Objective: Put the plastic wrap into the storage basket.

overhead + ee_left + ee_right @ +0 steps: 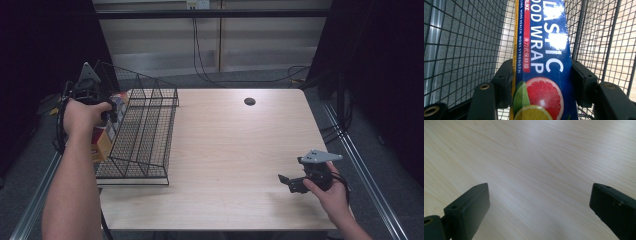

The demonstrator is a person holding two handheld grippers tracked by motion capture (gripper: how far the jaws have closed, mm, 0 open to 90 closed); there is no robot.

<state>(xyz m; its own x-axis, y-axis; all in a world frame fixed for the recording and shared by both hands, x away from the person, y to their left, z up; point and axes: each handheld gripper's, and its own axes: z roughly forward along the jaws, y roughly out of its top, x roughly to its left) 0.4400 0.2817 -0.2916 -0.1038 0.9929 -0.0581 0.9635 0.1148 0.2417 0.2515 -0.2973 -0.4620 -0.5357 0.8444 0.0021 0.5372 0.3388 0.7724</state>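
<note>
A long box of plastic food wrap [104, 139], blue and yellow with citrus fruit printed on it [544, 62], is tilted against the left side of a black wire basket [145, 130]. My left gripper [107, 114] is shut on it, both pads pressing its sides in the left gripper view [541, 80], with basket mesh [461, 37] on both sides. My right gripper [286, 181] hovers low over the table's near right part, its jaws wide apart and nothing between them [539, 202].
The pale wooden table [235, 150] has a round dark cable hole [249, 101] near its far edge. The basket stands at the table's left edge. Cables lie on the floor beyond the table, and metal rails run along both sides.
</note>
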